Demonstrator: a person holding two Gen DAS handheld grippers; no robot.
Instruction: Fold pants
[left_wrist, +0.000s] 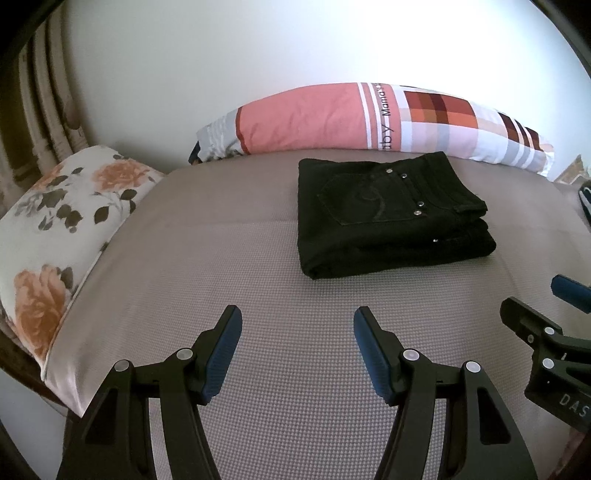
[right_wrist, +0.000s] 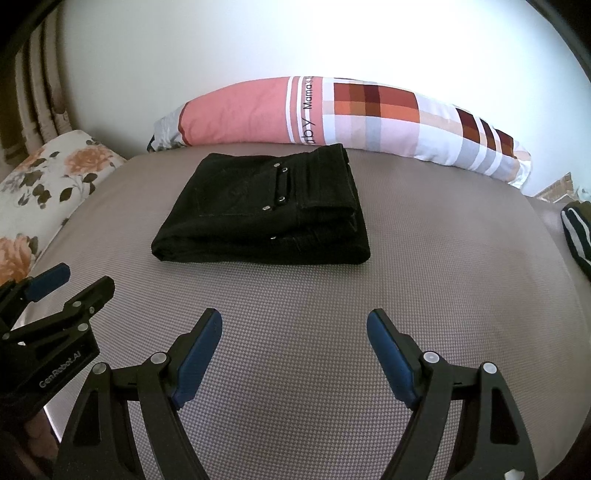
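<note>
Black pants (left_wrist: 391, 218) lie folded into a compact rectangular stack on the grey bed (left_wrist: 221, 258), back pocket with metal rivets facing up. In the right wrist view the same pants (right_wrist: 266, 210) sit ahead and slightly left. My left gripper (left_wrist: 297, 321) hovers over bare sheet short of the pants, jaws open, nothing between the blue pads. My right gripper (right_wrist: 293, 321) is likewise open and empty, well back from the stack. Each gripper shows at the edge of the other's view: the right gripper (left_wrist: 554, 306) and the left gripper (right_wrist: 74, 284).
A long pink and checked pillow (left_wrist: 369, 114) lies along the wall behind the pants. A floral pillow (left_wrist: 62, 206) sits at the left end of the bed. A dark striped cloth (right_wrist: 576, 229) lies at the right edge. White wall behind.
</note>
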